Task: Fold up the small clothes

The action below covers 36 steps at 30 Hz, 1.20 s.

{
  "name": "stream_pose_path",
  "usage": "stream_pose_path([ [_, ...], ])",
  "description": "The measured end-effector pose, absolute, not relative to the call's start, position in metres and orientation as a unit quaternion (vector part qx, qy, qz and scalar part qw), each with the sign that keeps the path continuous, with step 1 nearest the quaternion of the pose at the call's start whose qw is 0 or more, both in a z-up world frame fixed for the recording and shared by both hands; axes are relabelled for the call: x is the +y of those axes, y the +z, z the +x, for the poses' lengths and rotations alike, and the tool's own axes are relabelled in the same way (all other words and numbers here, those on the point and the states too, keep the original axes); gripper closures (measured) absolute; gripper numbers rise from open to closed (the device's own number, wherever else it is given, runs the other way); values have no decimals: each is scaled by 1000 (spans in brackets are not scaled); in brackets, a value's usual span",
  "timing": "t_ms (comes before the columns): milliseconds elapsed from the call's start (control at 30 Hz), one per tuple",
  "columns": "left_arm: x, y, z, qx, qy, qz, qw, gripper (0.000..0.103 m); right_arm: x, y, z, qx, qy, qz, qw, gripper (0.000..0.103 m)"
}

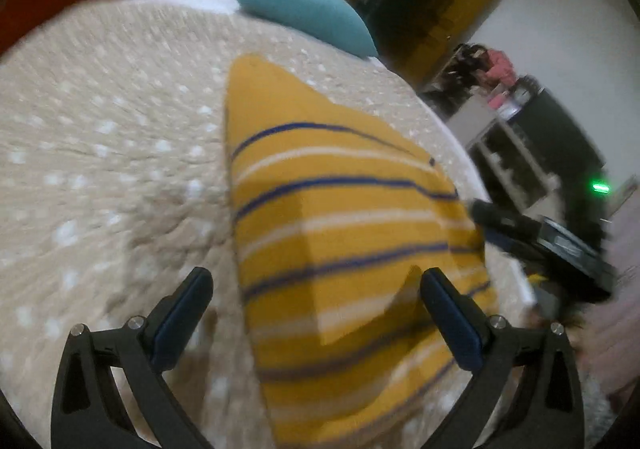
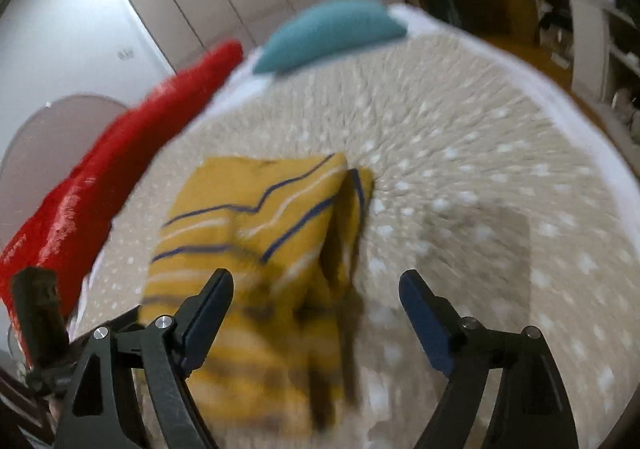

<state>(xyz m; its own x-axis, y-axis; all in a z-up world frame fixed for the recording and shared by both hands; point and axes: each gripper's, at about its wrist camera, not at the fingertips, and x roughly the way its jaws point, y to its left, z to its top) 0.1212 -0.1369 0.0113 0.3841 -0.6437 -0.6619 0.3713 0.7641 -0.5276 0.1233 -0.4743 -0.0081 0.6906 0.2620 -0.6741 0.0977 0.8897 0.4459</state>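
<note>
Striped garment (image 1: 340,233) on dotted bedspread (image 1: 112,153)

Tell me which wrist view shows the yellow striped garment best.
The left wrist view: the yellow striped garment fills the frame centre, stripes fairly sharp, between the open left gripper. The right wrist view shows it blurrier, smaller, with a raised fold, partly behind the open right gripper.
</note>
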Motion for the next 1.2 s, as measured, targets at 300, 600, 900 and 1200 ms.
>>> stream_pose_path([
  [300,-145,3,166,469,-380,-217,767,61,-472,-34,221,441,119,355,816,59],
  [600,-145,28,189,461,-267,-149,833,40,-482,2,219,394,60,297,868,48],
  [900,-162,35,185,426,-239,-97,867,30,-468,42,166,361,23,212,908,49],
  [1200,-180,-3,171,486,-256,-77,833,29,-452,-25,229,506,-168,9,846,92],
])
